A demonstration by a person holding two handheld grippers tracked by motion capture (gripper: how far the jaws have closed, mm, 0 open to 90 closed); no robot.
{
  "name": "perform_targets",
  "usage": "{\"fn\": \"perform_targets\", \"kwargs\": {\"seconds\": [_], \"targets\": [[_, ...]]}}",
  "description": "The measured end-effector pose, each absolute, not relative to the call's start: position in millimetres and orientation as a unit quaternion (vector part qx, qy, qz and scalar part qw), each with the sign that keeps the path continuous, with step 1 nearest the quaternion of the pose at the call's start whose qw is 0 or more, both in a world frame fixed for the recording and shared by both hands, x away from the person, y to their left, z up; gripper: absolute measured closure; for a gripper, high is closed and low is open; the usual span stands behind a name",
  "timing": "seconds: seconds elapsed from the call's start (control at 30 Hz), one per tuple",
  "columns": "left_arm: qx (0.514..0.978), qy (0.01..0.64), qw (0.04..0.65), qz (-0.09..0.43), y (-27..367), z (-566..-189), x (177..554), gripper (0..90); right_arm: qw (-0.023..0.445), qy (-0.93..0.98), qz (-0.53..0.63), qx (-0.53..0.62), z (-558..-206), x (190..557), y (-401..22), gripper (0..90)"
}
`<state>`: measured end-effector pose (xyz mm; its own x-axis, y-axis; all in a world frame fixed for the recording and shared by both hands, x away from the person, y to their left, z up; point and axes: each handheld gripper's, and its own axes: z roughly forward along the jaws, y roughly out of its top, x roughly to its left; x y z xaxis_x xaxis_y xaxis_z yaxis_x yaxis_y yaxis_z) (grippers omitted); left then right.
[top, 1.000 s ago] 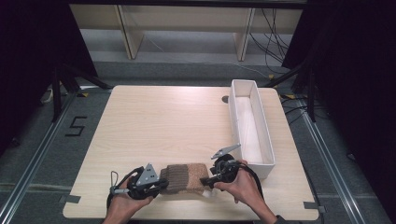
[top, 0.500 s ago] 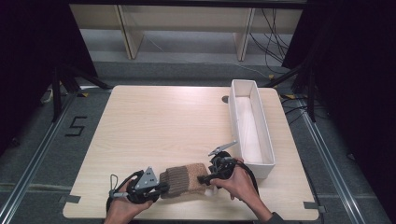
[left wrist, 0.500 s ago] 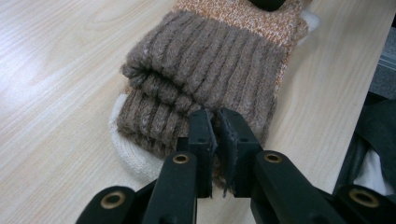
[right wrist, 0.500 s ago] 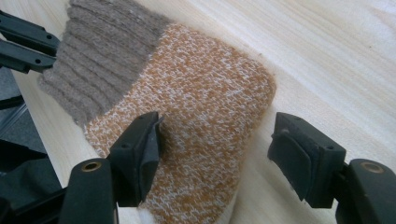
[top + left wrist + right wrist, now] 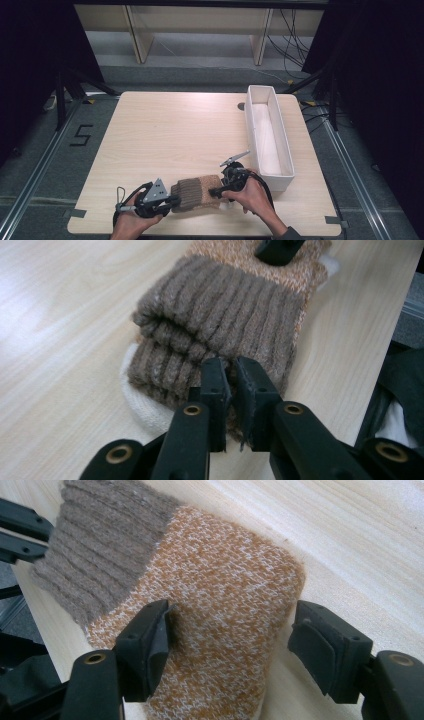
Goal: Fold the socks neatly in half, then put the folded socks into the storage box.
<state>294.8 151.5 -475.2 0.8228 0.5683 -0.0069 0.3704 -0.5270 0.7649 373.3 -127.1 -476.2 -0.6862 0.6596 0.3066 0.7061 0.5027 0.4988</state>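
Left gripper (image 5: 231, 371): clenched on the ribbed brown cuff (image 5: 225, 305) of the folded knit sock (image 5: 197, 192), jaws nearly together with a pinch of ribbing between them. Right gripper (image 5: 232, 625): released, jaws just opened wide, with the orange-flecked body (image 5: 220, 575) of the sock between them. One pad rests against the knit without pressing, the other stands clear past the sock's edge.

Sock flat on the wooden table (image 5: 175, 130), just off the near end of the white bin (image 5: 260, 89), on the side away from the bin's long wall. Cuff end farther from the bin, orange end nearer to it. Cream toe fabric peeking out under the cuff in the left gripper view.

Probably mid-regrip on the bin-side end, ahead of a further fold or a lift into the bin. To do it well:
- Keep the cuff pinched steady as an anchor; no tugging away from the bin, or the layers slide apart.
- Lower the open jaws so both pads bracket all the orange layers, not only the top one.
- Close slowly and squarely, catching the edge nearest the bin.
- Lift both ends together and level, so the fold holds.
- Keep clear of the bin's near wall while closing.
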Motion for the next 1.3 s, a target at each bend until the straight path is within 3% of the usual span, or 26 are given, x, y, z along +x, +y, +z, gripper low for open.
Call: {"fn": "perform_targets", "kwargs": {"seconds": [0.27, 0.83, 1.3], "targets": [[0.863, 0.255, 0.416, 0.130, 141, -462, 299, 85.4, 0.039, -0.866, -0.304, -0.396, -476, 373, -128, 32.0], [0.880, 0.248, 0.389, 0.110, 132, -483, 300, 88.6, 0.046, -0.866, -0.303, -0.396, -478, 368, -128, 31.9], [0.882, 0.245, 0.389, 0.103, 132, -485, 300, 88.9, 0.082, -0.853, -0.309, -0.412, -493, 375, -129, 24.3]]}}
